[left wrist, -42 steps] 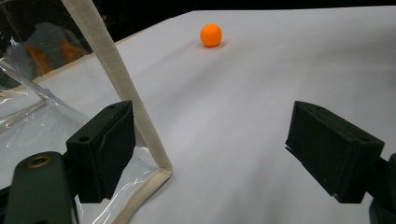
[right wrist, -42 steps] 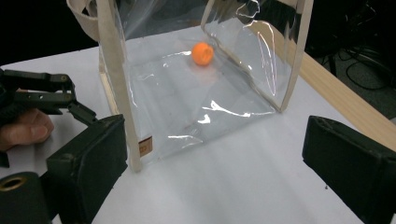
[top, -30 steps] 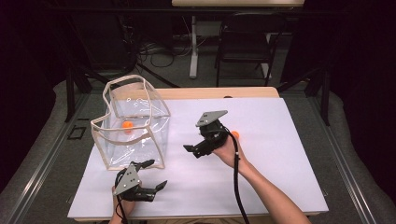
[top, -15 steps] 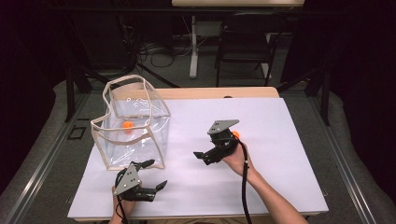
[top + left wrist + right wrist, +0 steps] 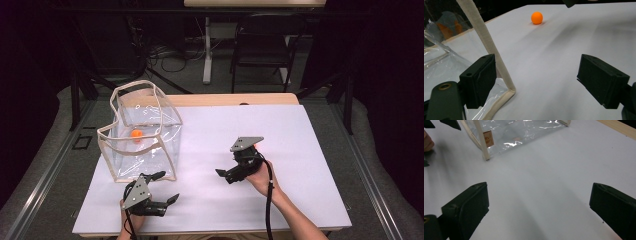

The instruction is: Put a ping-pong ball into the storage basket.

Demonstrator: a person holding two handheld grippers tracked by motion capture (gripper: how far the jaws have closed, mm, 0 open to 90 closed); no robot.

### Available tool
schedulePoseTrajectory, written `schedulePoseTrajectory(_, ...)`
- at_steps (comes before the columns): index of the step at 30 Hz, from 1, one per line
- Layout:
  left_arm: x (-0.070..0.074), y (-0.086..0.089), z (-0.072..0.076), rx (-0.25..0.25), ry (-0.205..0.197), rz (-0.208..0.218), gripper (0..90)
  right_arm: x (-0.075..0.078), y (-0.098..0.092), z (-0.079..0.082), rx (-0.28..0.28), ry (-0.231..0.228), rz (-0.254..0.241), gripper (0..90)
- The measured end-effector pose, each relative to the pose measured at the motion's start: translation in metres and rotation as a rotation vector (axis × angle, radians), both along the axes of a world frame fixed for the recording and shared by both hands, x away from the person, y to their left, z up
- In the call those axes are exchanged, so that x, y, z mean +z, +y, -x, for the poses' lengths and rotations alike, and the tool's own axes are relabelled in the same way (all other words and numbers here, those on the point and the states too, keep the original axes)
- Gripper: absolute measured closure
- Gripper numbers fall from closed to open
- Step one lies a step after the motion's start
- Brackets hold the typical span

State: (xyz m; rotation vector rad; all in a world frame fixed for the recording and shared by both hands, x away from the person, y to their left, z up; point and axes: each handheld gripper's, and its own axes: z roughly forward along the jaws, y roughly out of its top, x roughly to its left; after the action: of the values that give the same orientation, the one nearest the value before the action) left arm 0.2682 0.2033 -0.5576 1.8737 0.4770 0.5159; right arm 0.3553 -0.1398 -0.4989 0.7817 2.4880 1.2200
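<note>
A clear plastic bag [image 5: 145, 145] with cream trim stands open at the table's left, an orange ball [image 5: 136, 134] inside it. A second orange ball [image 5: 537, 18] lies on the white tabletop, peeking out by the right gripper's grey plate [image 5: 255, 146]. My left gripper [image 5: 165, 187] rests near the front edge, open and empty, just in front of the bag's near corner [image 5: 509, 91]; its left jaw sits beside the trim. My right gripper [image 5: 226, 175] hangs low over the middle of the table, open with nothing between its jaws [image 5: 539, 202], pointing toward the bag [image 5: 519, 132].
The white sheet [image 5: 300, 130] covers the table, with a wooden edge [image 5: 230, 99] at the back. A chair [image 5: 260, 50], table legs and cables stand on the floor behind. The other hand [image 5: 427, 143] shows at the right gripper view's upper left.
My right gripper has drawn back toward the front of the table and a little to the right, still open. The left gripper and the bag have stayed put.
</note>
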Motion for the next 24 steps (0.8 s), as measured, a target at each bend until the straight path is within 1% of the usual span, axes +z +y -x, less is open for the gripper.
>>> schedulePoseTrajectory(4,0.000,0.002,0.000,0.003,0.000,0.010,15.7,-0.008,-0.008,0.007,-0.017,0.006,0.013,2.2)
schedulePoseTrajectory(8,0.000,0.000,-0.001,-0.007,-0.003,0.005,15.7,-0.015,-0.018,0.010,-0.036,0.014,0.028,2.1)
schedulePoseTrajectory(9,0.000,0.000,-0.001,-0.009,-0.001,0.004,15.7,-0.016,-0.020,0.011,-0.040,0.017,0.025,1.6)
schedulePoseTrajectory(15,0.000,-0.001,0.000,-0.010,0.000,0.002,15.7,-0.022,-0.030,0.013,-0.060,0.027,0.023,0.7)
schedulePoseTrajectory(18,0.000,-0.001,0.000,-0.010,-0.001,0.000,15.7,-0.024,-0.033,0.015,-0.062,0.026,0.031,0.6)
schedulePoseTrajectory(24,0.000,0.000,0.000,-0.007,-0.001,0.002,15.7,-0.031,-0.041,0.016,-0.086,0.029,0.042,0.4)
